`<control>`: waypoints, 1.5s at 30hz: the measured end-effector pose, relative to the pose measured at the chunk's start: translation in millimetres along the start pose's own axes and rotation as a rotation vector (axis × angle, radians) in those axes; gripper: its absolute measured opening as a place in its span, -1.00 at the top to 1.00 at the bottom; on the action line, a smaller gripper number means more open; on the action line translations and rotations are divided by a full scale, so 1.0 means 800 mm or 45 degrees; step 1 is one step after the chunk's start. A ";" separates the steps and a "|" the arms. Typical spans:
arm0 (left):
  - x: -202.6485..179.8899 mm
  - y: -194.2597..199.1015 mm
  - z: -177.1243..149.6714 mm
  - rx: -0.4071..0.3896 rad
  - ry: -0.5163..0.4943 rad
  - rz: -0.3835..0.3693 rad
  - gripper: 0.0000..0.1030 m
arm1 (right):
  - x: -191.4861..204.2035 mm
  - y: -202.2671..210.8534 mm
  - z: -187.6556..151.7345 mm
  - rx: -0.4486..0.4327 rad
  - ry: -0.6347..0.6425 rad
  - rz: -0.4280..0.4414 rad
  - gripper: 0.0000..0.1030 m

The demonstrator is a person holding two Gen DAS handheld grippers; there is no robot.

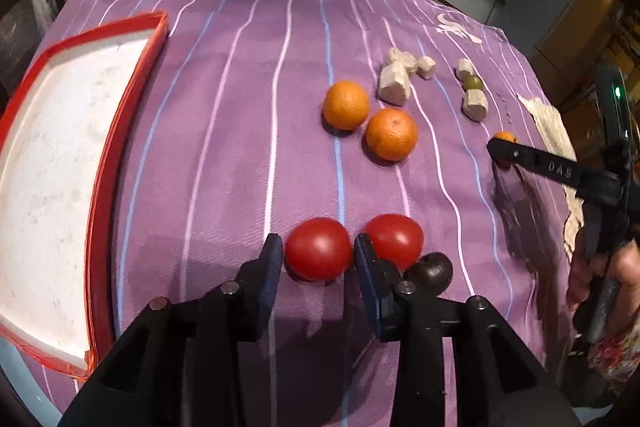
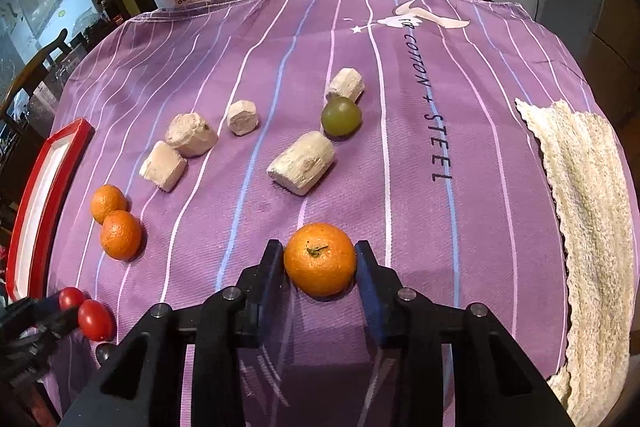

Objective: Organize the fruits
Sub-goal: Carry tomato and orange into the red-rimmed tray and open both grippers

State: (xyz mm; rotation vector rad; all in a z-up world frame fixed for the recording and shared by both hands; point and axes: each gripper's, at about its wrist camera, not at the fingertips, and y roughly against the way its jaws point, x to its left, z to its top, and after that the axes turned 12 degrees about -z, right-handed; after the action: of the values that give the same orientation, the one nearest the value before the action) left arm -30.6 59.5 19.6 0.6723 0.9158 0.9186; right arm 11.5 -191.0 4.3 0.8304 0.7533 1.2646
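Tomato [image 1: 318, 254] smooth and round between left tool [image 1: 318, 259] pads, dimpled mandarin [image 2: 320, 259] between right tool [image 2: 320, 263].

My left fingers [image 1: 317, 255] sit either side of one tomato [image 1: 318, 249] on the worktop [image 1: 240, 107], its twin [image 1: 396, 239] just right, a plum [image 1: 430, 271] beside that. Two oranges [image 1: 346, 105] lie farther ahead, the tray [image 1: 120, 155] far left. A third orange [image 2: 320, 259] lies between my right fingers [image 2: 320, 263], with a grape [image 2: 341, 115] and chunks [image 2: 301, 163] behind and a towel [image 2: 580, 207] along the right edge.
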 end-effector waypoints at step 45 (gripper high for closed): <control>0.304 0.146 0.100 -0.176 0.240 0.167 0.40 | 0.426 0.110 0.064 -0.106 0.332 0.383 0.28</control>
State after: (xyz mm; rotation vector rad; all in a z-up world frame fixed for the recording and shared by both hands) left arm 69.5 318.7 62.0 0.5379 0.9733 1.1663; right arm 62.8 149.0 94.9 0.7369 0.7960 1.6854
